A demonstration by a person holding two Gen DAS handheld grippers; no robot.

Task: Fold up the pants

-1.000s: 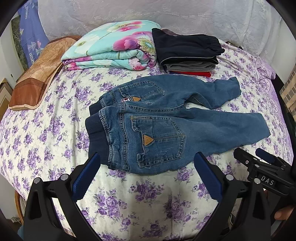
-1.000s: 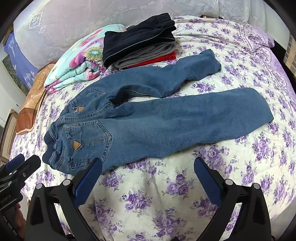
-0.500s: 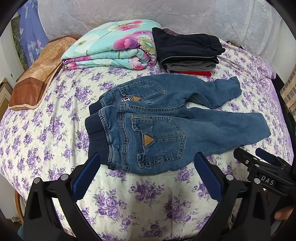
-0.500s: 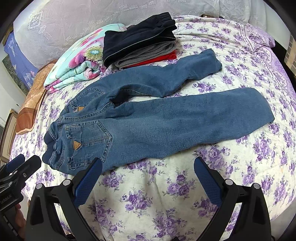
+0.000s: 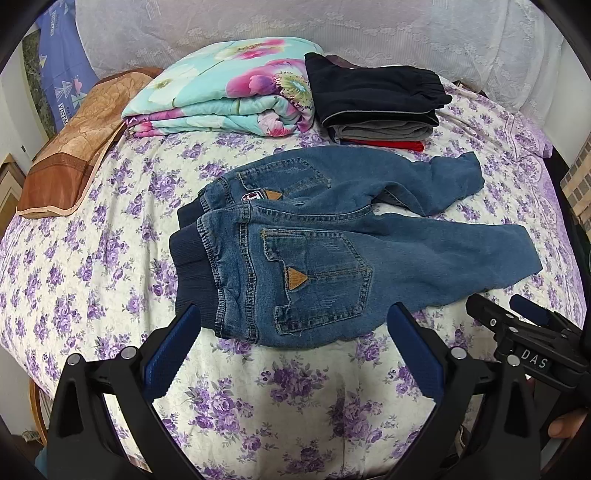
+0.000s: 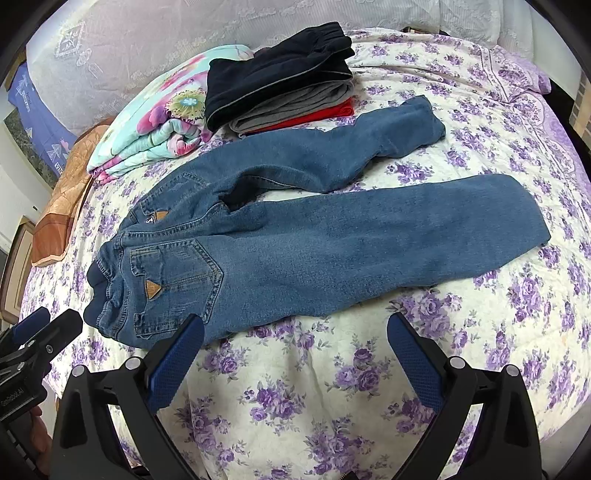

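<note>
A pair of blue jeans [image 5: 332,251] lies back side up on the flowered bedspread [image 5: 110,277], dark ribbed waistband at the left, legs running right. The near leg lies flat; the far leg angles away and is rumpled at its end. In the right wrist view the jeans [image 6: 332,243] span the middle. My left gripper [image 5: 293,325] is open and empty, hovering just before the seat and waistband. My right gripper [image 6: 295,328] is open and empty, hovering near the front edge of the near leg. The right gripper [image 5: 506,314] also shows at the left wrist view's lower right.
A folded floral quilt [image 5: 229,96] and a stack of folded dark, grey and red clothes [image 5: 373,99] lie at the back of the bed. A brown pillow [image 5: 70,158] lies at the left. A white lace curtain [image 5: 332,29] hangs behind.
Both views have barely shifted; the jeans lie as before and both grippers stay open.
</note>
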